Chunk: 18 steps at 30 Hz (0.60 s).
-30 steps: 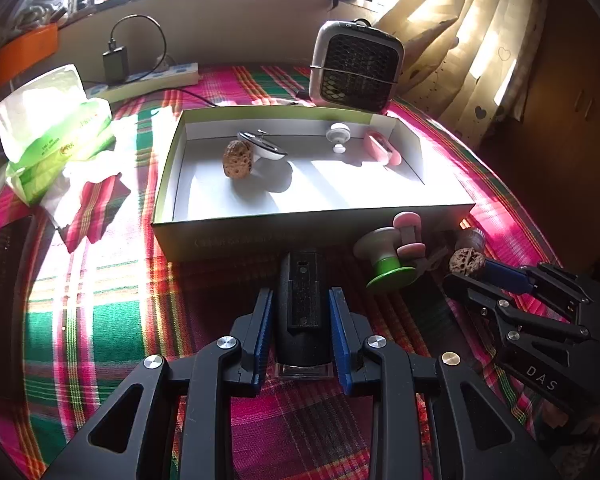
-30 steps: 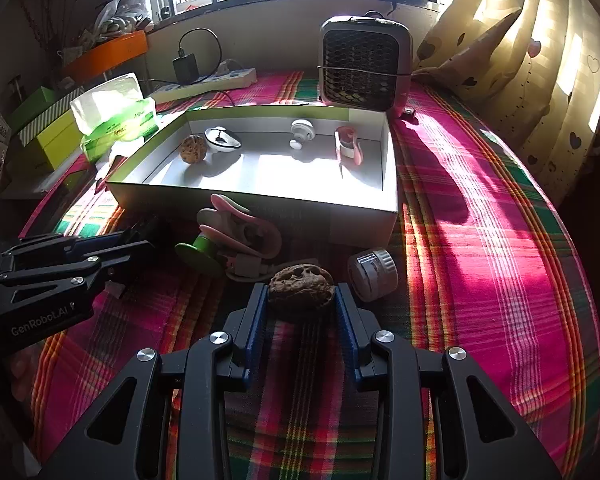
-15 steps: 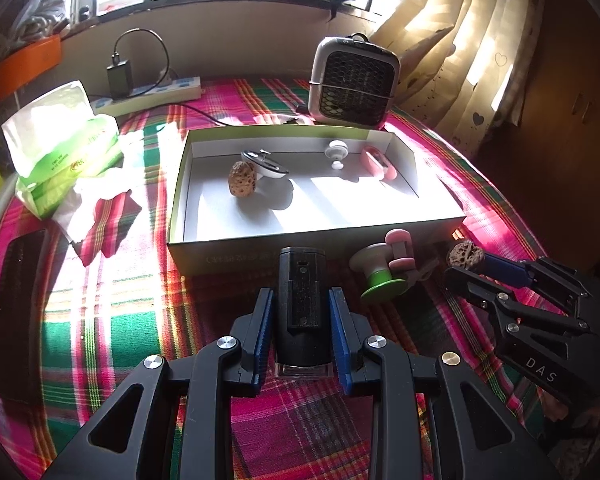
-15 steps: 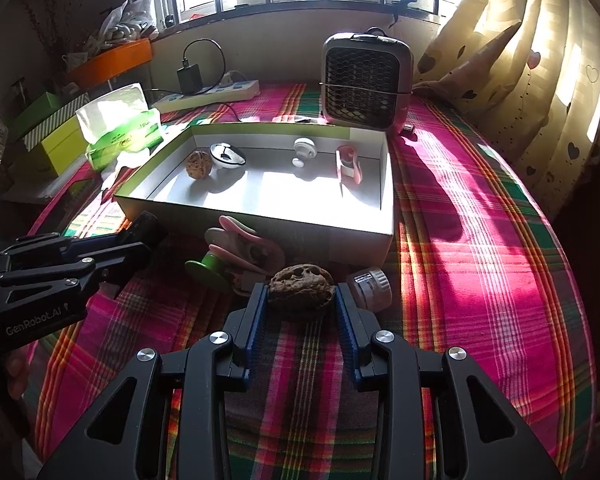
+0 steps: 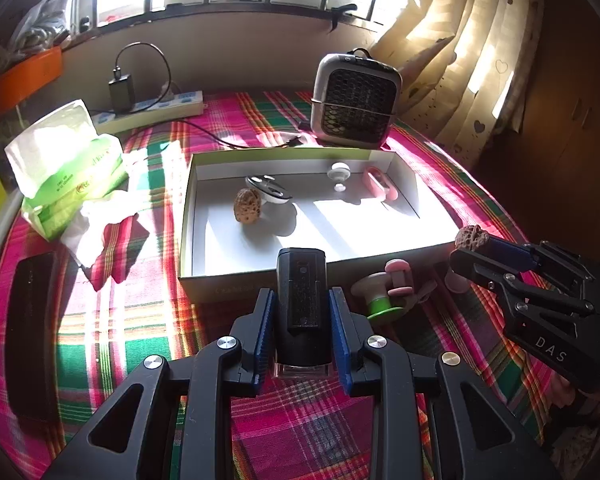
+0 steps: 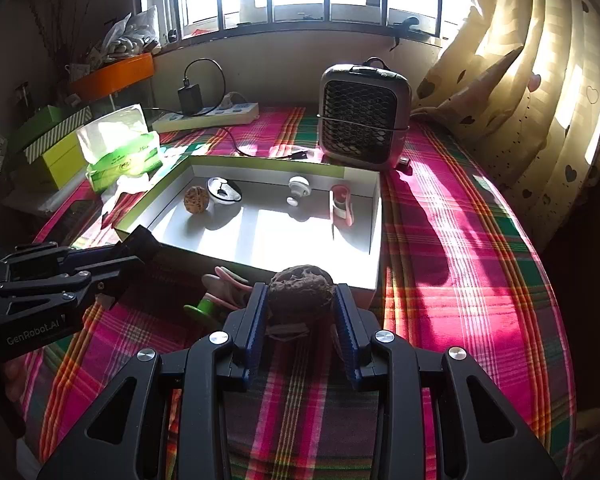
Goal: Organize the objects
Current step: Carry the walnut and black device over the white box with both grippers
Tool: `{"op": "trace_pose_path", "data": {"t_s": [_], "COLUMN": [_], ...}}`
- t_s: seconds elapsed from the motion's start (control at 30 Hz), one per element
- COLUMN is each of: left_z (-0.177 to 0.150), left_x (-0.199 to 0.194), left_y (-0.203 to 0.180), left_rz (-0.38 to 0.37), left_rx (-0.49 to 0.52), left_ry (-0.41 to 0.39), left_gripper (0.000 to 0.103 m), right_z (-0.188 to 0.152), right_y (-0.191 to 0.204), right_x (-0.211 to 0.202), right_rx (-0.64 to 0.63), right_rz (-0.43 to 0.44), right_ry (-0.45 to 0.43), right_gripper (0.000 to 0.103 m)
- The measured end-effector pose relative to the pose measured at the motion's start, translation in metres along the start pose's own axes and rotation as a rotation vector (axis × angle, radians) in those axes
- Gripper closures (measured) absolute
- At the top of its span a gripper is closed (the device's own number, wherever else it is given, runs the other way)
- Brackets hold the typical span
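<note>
My left gripper [image 5: 302,316] is shut on a black boxy device [image 5: 302,292], held above the plaid cloth just in front of the open white box [image 5: 204,280]. My right gripper [image 6: 300,312] is shut on a brown walnut [image 6: 300,290], held near the box's [image 6: 374,216] front right corner; it also shows in the left wrist view [image 5: 471,238]. Inside the box lie another walnut [image 5: 247,205], a white clip-like item [image 5: 270,190], a white knob [image 5: 339,173] and a pink item [image 5: 380,184]. A green-and-pink spool toy [image 5: 384,292] lies on the cloth before the box.
A small fan heater [image 5: 356,100] stands behind the box. A green tissue pack [image 5: 68,168] and crumpled tissue lie left. A power strip [image 5: 156,110] runs along the back wall. A dark flat object [image 5: 30,320] lies at far left. Curtains [image 6: 520,80] hang right.
Both grippers have risen and pulled back with their objects. The walnut in the right gripper now sits higher, level with the box's front edge. The box contents have not moved.
</note>
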<state>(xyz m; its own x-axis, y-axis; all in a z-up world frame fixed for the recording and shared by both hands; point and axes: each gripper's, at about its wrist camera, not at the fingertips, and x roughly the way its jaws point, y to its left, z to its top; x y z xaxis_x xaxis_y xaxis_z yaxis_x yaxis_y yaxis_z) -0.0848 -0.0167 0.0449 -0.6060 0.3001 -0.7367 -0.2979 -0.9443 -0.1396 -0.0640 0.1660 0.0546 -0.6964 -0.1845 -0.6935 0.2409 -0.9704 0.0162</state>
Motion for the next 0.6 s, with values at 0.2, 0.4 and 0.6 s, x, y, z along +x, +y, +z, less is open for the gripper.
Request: {"op": "trace_pose_path", "data": {"t_s": [0.2, 0.4, 0.6], "left_z": [0.008, 0.016, 0.023], "left_x": [0.002, 0.006, 0.011], "left_y": [0.004, 0.009, 0.011], "left_rz": [0.004, -0.001, -0.005], "left_rx": [-0.009, -0.02, -0.019], "left_ry": [-0.003, 0.008, 0.008], "left_gripper": [0.078, 0.078, 0.078], "right_z": [0.018, 0.043, 0.062], "right_y": [-0.001, -0.005, -0.005], "right_x": [0.005, 0.016, 0.032], "right_rx": [-0.015, -0.016, -0.022], "right_rz": [0.02, 0.026, 0.061], "right_ry": [-0.006, -0.011, -0.007], "right_gripper": [0.069, 0.069, 0.069]}}
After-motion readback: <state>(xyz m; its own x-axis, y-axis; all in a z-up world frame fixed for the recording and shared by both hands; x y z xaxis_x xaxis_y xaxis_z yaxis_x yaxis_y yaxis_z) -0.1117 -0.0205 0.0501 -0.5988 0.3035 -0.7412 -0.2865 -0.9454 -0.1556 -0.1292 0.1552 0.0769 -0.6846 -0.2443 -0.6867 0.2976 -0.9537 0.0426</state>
